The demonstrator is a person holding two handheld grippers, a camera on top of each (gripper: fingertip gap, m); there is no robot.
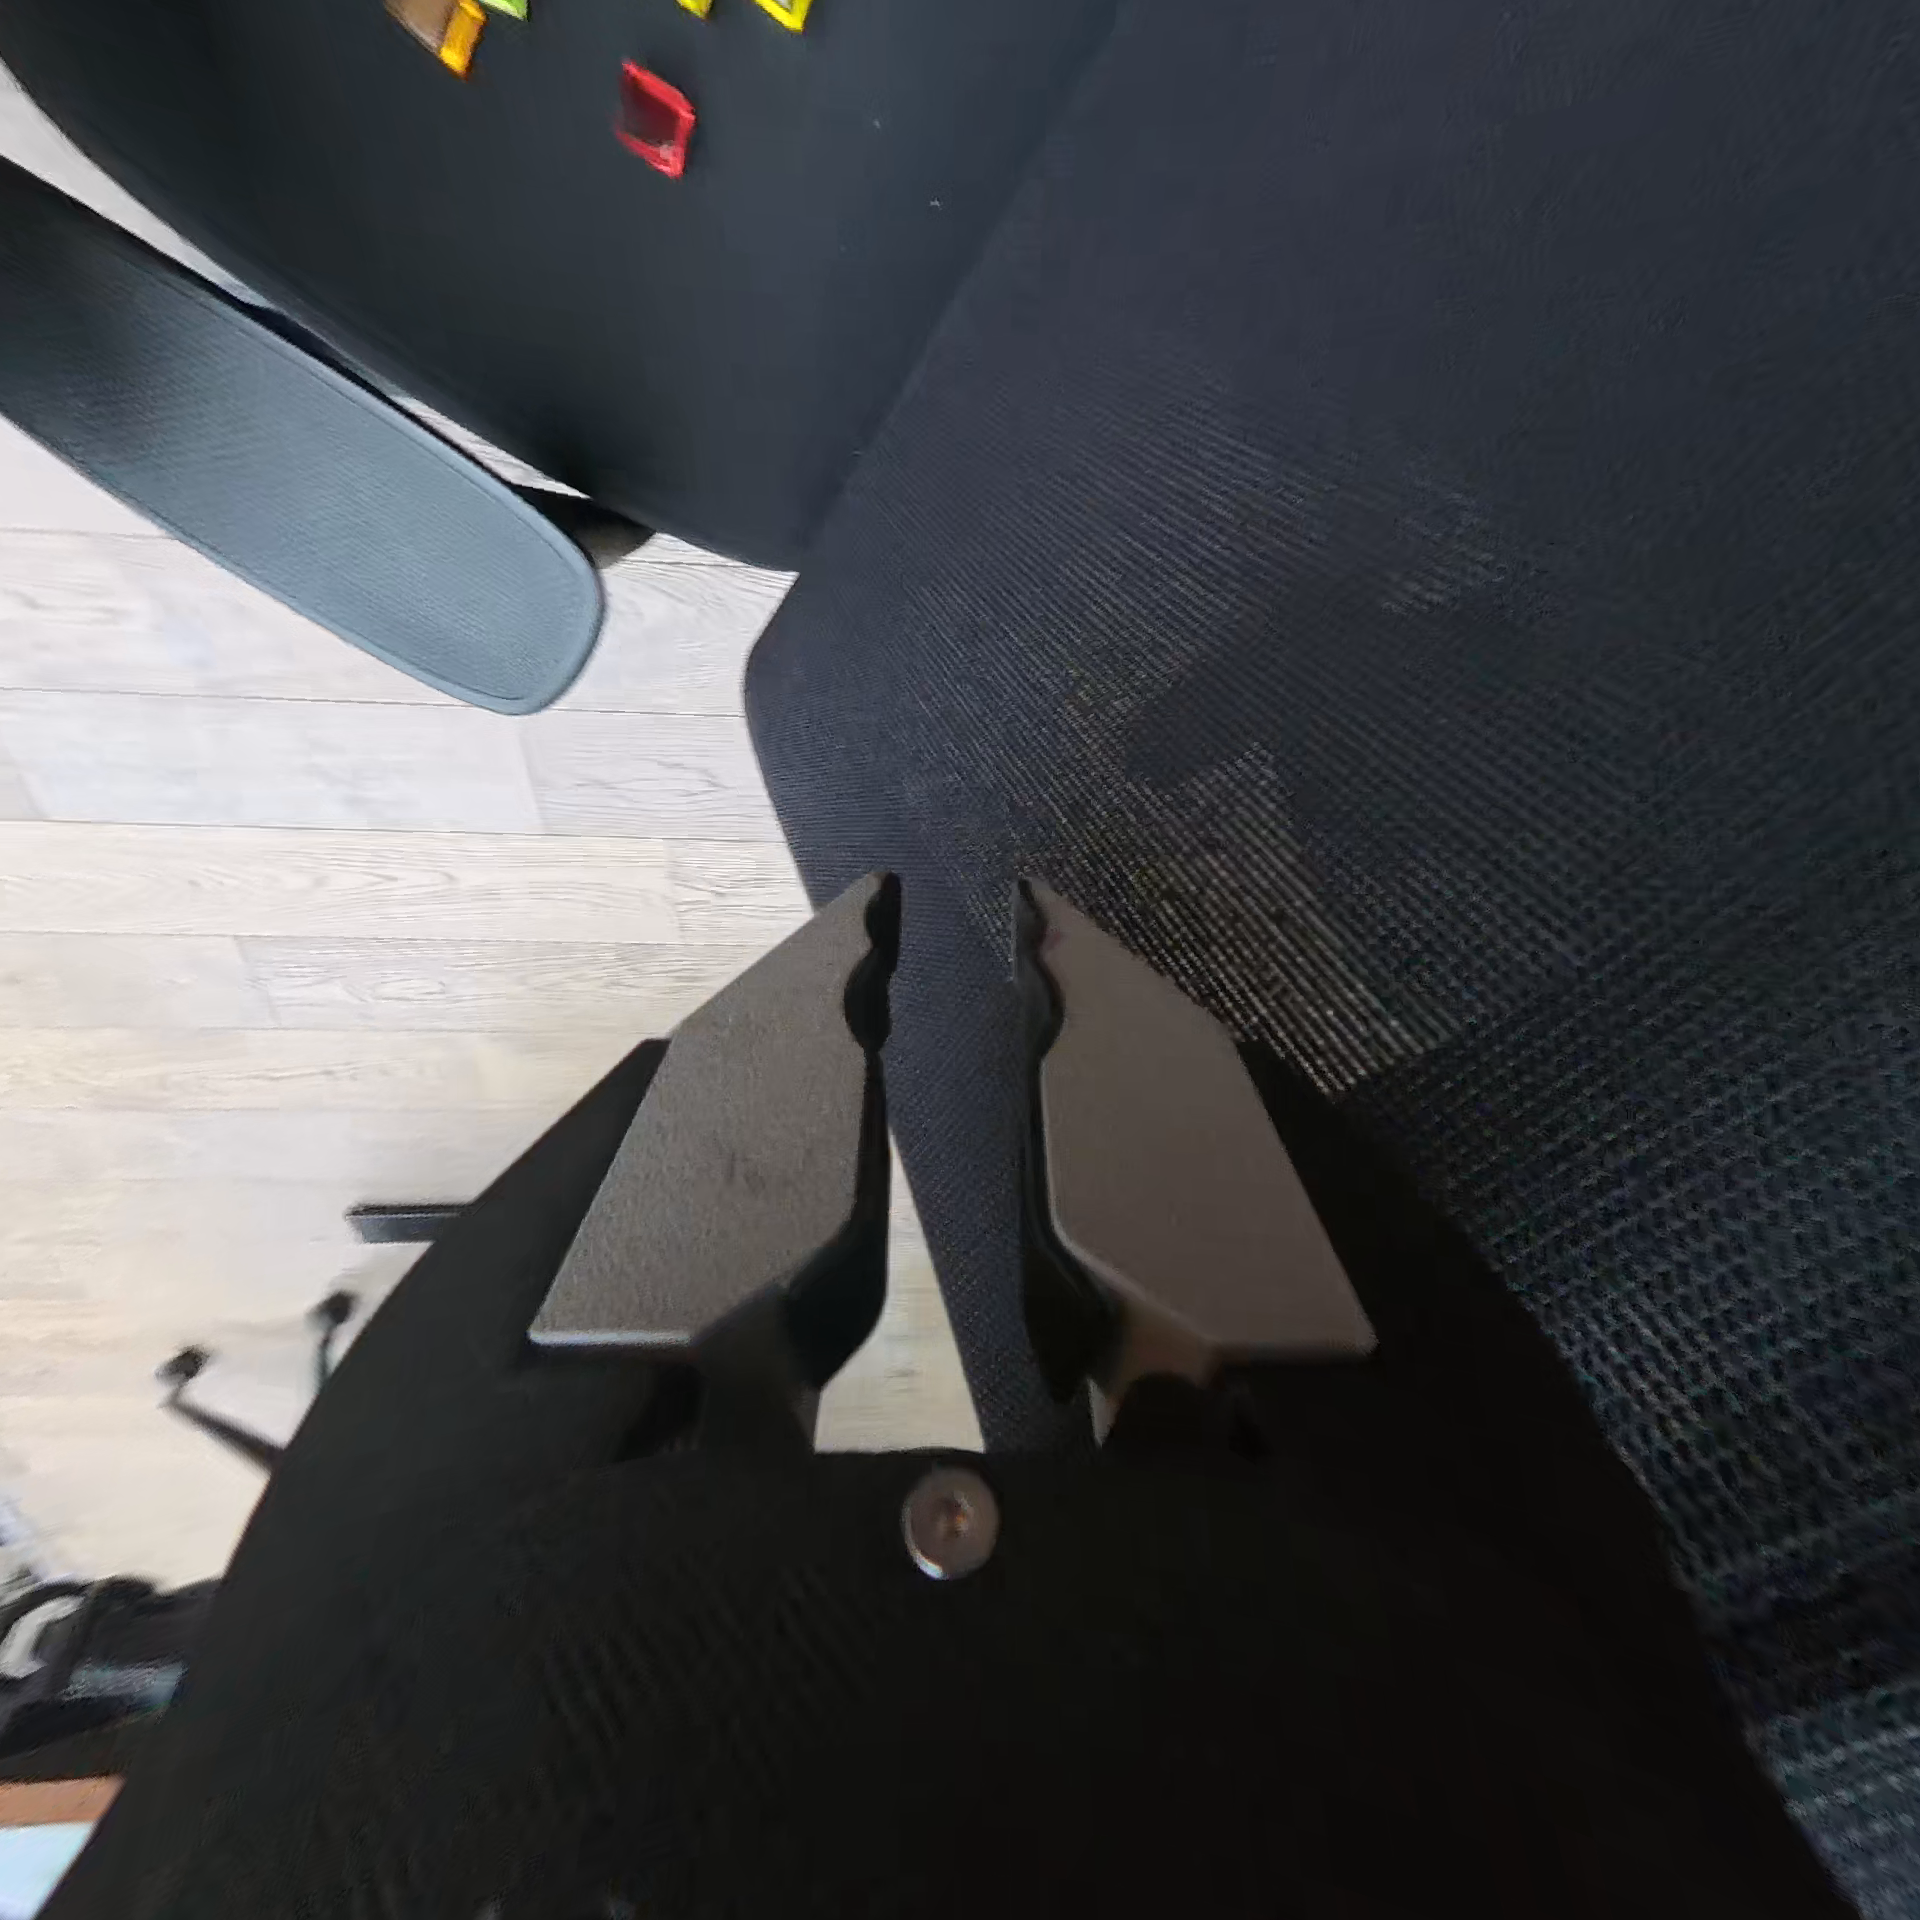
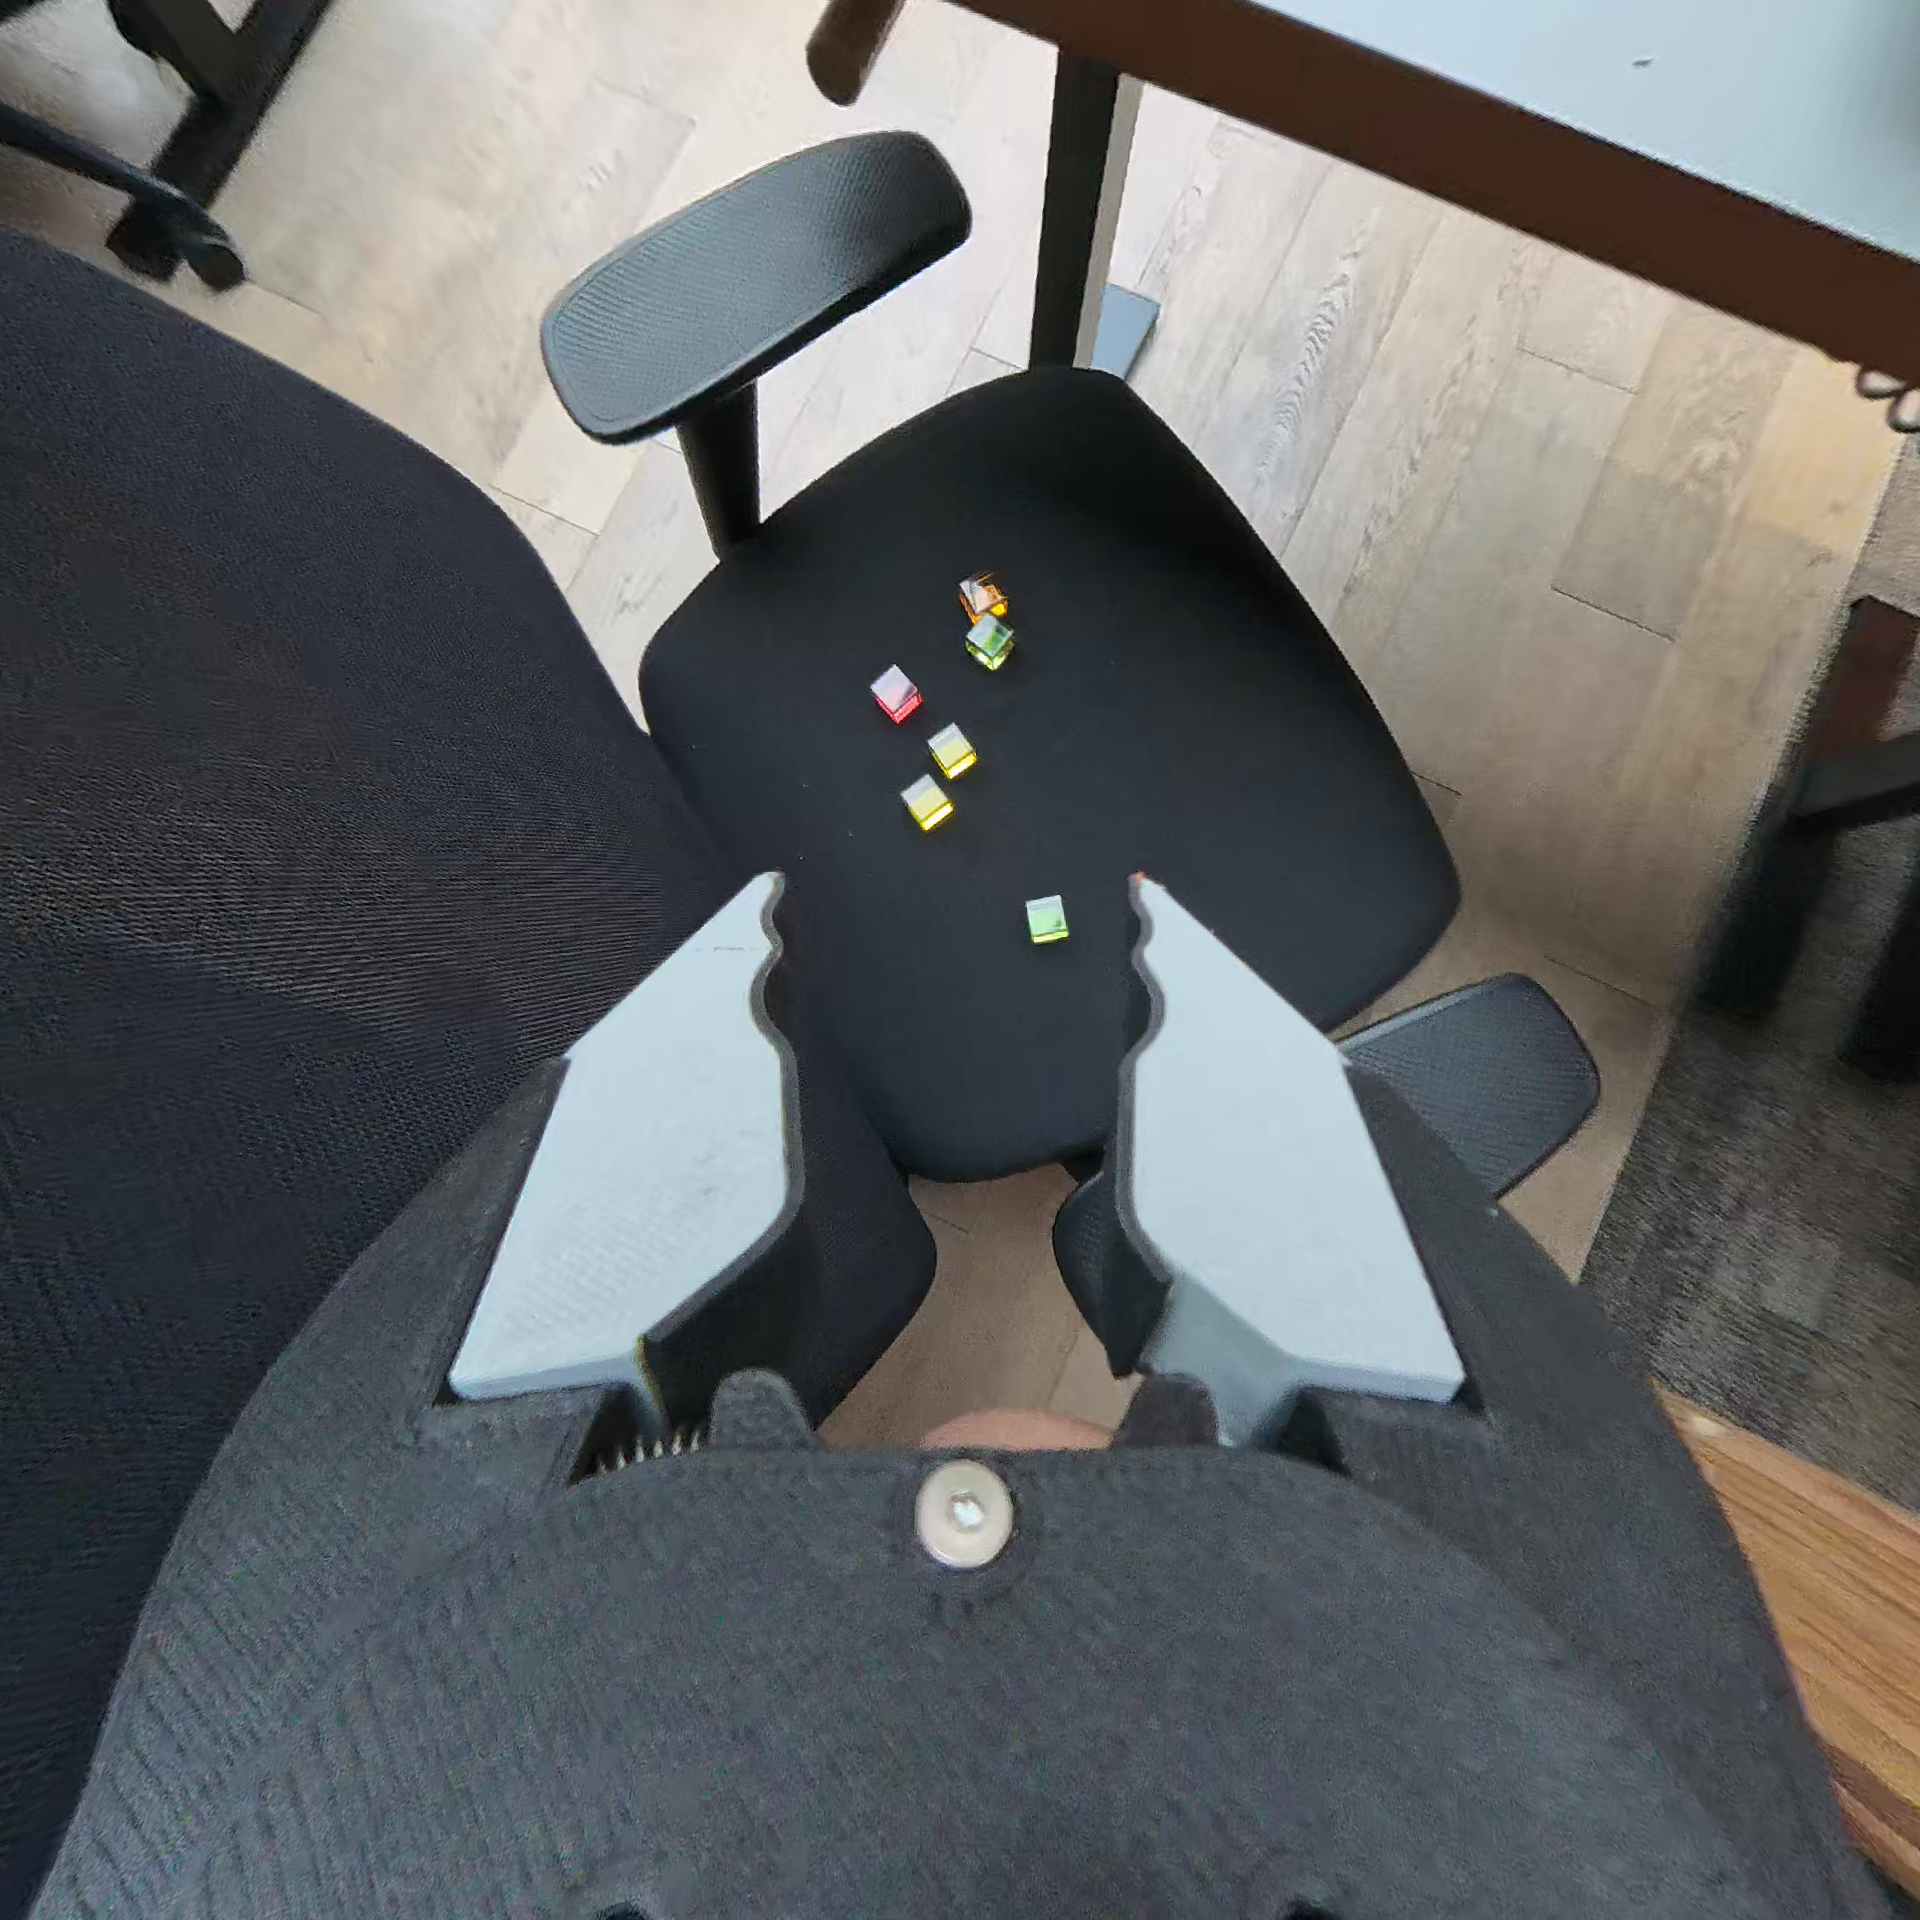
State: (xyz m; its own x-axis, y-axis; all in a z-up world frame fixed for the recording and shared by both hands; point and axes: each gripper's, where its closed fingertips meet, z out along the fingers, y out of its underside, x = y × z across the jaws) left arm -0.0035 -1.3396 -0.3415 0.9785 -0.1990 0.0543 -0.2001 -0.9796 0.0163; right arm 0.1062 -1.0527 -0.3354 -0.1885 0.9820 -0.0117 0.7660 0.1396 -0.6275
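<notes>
Several small translucent cubes lie on a black office chair seat (image 2: 1195, 779): a red one (image 2: 897, 694), an orange one (image 2: 983, 598), a green one (image 2: 989, 642), two yellow ones (image 2: 952, 750) and a green one nearest me (image 2: 1045, 918). My right gripper (image 2: 956, 883) is wide open and empty, well above the seat's near part, its right fingertip close to the nearest green cube in the picture. My left gripper (image 1: 958, 894) is empty, its fingers a narrow gap apart, over the mesh backrest (image 1: 1455, 623). The red cube (image 1: 652, 116) shows far off in the left wrist view.
The chair's backrest (image 2: 260, 727) fills the left. Armrests stand on both sides (image 2: 748, 281) (image 2: 1486, 1060); one shows in the left wrist view (image 1: 312, 488). A table (image 2: 1558, 125) with a dark leg (image 2: 1081, 208) stands beyond, on a pale wood floor (image 1: 312, 935). A grey rug (image 2: 1766, 1195) lies on the right.
</notes>
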